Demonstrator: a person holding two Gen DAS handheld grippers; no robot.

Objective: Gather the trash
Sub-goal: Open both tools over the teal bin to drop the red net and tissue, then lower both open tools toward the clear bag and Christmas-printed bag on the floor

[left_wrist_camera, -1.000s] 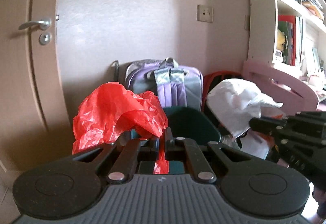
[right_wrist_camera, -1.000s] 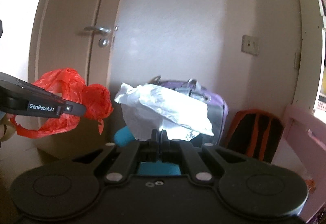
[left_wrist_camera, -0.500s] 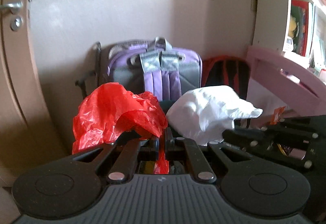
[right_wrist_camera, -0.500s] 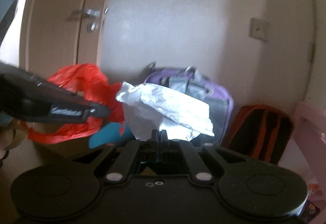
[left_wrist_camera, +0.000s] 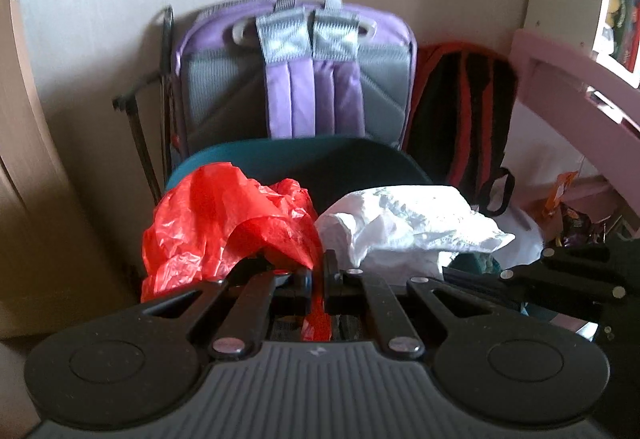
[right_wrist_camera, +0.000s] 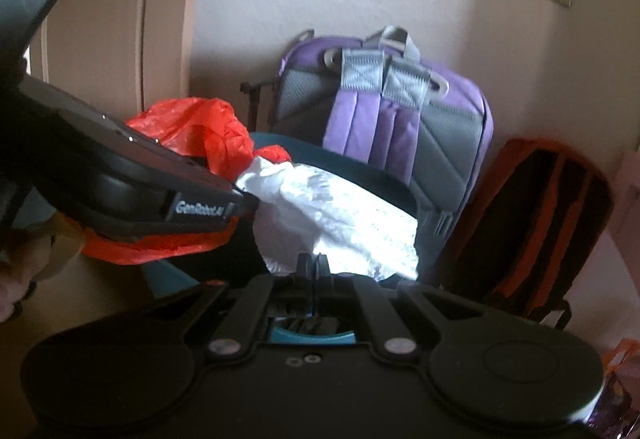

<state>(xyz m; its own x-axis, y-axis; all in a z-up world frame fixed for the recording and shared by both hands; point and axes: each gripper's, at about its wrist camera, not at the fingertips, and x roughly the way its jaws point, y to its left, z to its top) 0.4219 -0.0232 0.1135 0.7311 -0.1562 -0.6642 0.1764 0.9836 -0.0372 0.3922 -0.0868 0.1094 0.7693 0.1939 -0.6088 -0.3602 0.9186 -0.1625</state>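
- The left gripper (left_wrist_camera: 318,275) is clamped tight on a crumpled red bag (left_wrist_camera: 224,223); a strip of the red plastic runs down between its closed jaws.
- The right gripper (right_wrist_camera: 314,267) is pinched on a crumpled white bag (right_wrist_camera: 340,223), the jaws all but together with only the thin plastic between them.
- Both bags hang side by side over the dark mouth of a teal bin (left_wrist_camera: 280,155), red on the left, white on the right, their edges touching or nearly so.
- In the right wrist view the left gripper's dark body crosses the left side, with the red bag (right_wrist_camera: 192,127) spilling above and below it.
- In the left wrist view the right gripper shows as a black arm at the right edge, just beneath the white bag (left_wrist_camera: 416,223).
- Behind the bin a purple backpack (left_wrist_camera: 296,71) leans upright on the wall, straps facing out.
- A black and orange backpack (left_wrist_camera: 460,107) stands just right of it.
- A door (right_wrist_camera: 104,11) with a metal handle is off to the left.
- Pink furniture (left_wrist_camera: 576,99) and a shelf edge sit to the right, with some loose wrappers on the floor below.
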